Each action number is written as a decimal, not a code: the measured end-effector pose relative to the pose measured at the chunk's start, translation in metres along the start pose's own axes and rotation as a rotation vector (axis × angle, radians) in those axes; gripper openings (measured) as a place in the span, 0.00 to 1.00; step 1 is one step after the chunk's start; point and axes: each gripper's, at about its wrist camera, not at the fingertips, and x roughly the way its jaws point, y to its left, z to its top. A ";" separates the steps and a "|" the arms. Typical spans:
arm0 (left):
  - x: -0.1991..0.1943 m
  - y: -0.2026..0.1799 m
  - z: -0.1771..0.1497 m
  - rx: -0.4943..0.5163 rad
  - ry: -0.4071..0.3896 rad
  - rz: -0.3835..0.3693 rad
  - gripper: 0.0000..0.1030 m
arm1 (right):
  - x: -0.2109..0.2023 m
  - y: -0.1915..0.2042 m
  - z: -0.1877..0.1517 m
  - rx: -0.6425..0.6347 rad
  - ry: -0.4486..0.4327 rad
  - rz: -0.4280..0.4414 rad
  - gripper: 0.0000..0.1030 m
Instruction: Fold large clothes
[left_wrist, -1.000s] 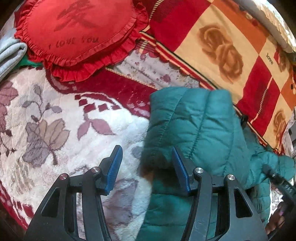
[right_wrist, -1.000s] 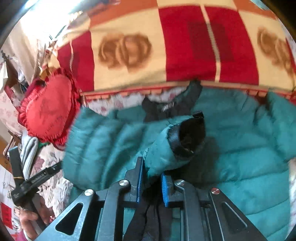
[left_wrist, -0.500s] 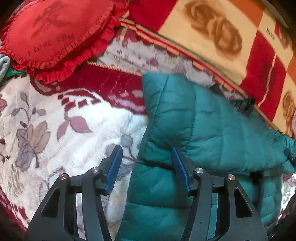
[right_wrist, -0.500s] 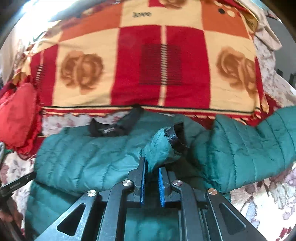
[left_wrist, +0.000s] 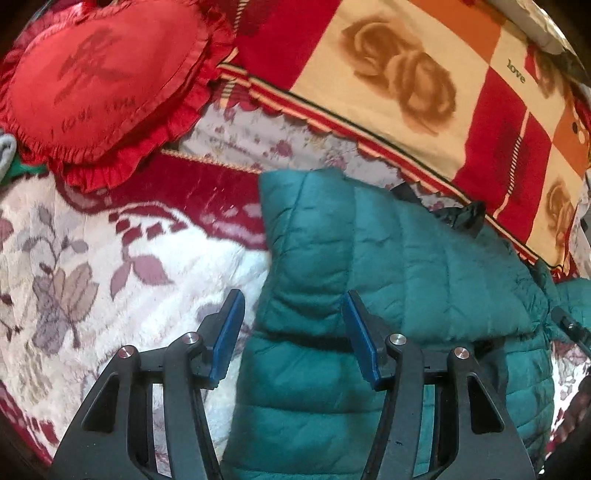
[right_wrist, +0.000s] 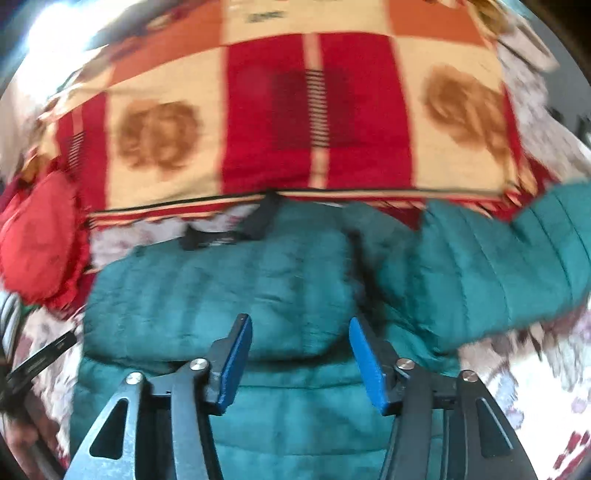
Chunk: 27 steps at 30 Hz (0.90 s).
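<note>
Letting go, the right tool (right_wrist: 301, 360) is opening with nothing pinched, the left tool (left_wrist: 293, 334) spread, so the puffy teal jacket (left_wrist: 399, 266) may spring unfolded.

- Puffer jacket (left_wrist: 399, 266): teal green, quilted in stitched bands, with a black collar (left_wrist: 465, 218).
- Heart cushion (left_wrist: 96, 85): red, frilled edge, darker red lettering.
- Checked blanket (left_wrist: 406, 74): red, cream and orange squares with brown roses.
- Bed cover (left_wrist: 74, 258): white with mauve-grey leaves and a dark red border.
- Gripper fingers (left_wrist: 229, 332): blue pads on black.
</note>
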 end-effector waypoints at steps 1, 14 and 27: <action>0.001 -0.002 0.002 0.000 -0.002 -0.001 0.54 | -0.002 0.010 0.004 -0.022 0.001 0.022 0.56; 0.044 -0.029 0.000 0.056 0.005 0.062 0.57 | 0.091 0.045 0.004 -0.112 0.118 -0.050 0.59; 0.043 -0.031 -0.004 0.077 -0.003 0.066 0.60 | 0.096 0.035 0.004 -0.050 0.208 -0.021 0.83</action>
